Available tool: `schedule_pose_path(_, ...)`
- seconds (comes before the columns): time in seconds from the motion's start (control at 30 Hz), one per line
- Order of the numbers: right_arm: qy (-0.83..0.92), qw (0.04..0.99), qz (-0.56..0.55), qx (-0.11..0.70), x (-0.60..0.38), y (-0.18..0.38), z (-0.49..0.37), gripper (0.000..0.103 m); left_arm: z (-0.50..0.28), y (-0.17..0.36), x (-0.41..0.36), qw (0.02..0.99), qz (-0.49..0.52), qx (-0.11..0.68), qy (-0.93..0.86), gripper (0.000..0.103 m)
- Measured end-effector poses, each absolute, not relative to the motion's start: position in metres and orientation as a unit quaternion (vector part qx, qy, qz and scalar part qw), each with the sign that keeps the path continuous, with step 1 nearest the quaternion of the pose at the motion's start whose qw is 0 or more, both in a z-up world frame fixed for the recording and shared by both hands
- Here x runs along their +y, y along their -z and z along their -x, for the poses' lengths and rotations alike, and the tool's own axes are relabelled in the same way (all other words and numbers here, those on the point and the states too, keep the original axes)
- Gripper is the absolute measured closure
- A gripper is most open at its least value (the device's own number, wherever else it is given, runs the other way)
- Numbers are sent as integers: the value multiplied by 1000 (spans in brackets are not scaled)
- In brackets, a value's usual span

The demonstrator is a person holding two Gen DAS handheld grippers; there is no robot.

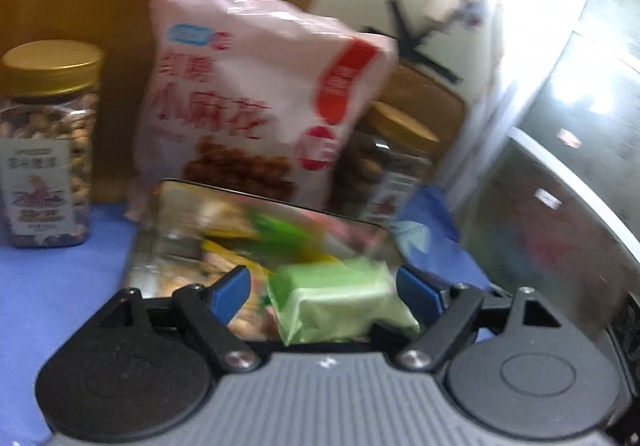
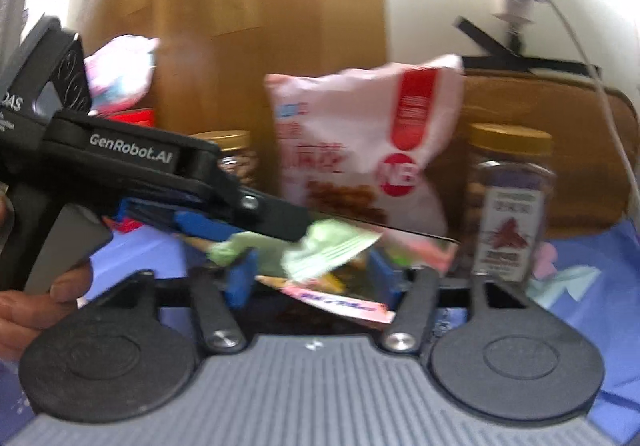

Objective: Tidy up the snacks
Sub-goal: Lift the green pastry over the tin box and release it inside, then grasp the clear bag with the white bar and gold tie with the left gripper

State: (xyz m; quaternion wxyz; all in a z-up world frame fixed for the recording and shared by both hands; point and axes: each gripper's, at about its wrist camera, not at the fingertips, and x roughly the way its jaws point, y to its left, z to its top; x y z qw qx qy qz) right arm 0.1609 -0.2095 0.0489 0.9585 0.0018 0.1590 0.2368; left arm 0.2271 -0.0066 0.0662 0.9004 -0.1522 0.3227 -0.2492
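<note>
My left gripper (image 1: pixel 324 284) has a green wrapped snack (image 1: pixel 340 298) between its blue fingers, over a clear box (image 1: pixel 168 230) of mixed small snacks; the fingers look wide and the grip is unclear. In the right wrist view the left gripper (image 2: pixel 240 234) reaches in from the left with the green snack (image 2: pixel 320 250) at its tip. My right gripper (image 2: pixel 312 278) is open, just in front of the box, with the green snack hanging between its fingers. A pink-white snack bag (image 1: pixel 256 117) stands behind the box and also shows in the right wrist view (image 2: pixel 360 149).
Gold-lidded nut jars stand at the left (image 1: pixel 48 149) and right (image 1: pixel 392 173) of the bag; the right wrist view shows them too (image 2: pixel 508 205) (image 2: pixel 232 157). A cardboard box (image 2: pixel 260 25) stands behind. A blue cloth (image 1: pixel 52 286) covers the table. A metal appliance (image 1: pixel 560 185) is at right.
</note>
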Motion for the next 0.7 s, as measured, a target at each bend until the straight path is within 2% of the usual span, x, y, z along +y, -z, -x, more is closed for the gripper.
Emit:
schedule_pose_path(0.2, -223, 961, -32, 159, -224, -52, -152, 35, -223, -72, 29, 903, 196, 313, 221, 20)
schedule_pose_path(0.33, -274, 948, -26, 158, -218, -57, -133, 34, -187, -81, 65, 916, 174, 298, 206, 20)
schedule_pose_path(0.53, -389, 895, 39, 215, -165, -44, -106, 34, -126, -67, 135, 920, 147, 334, 144, 19)
schedule_pose_path(0.7, -430, 859, 25, 276, -122, -33, -109, 34, -86, -44, 169, 910, 194, 347, 119, 19)
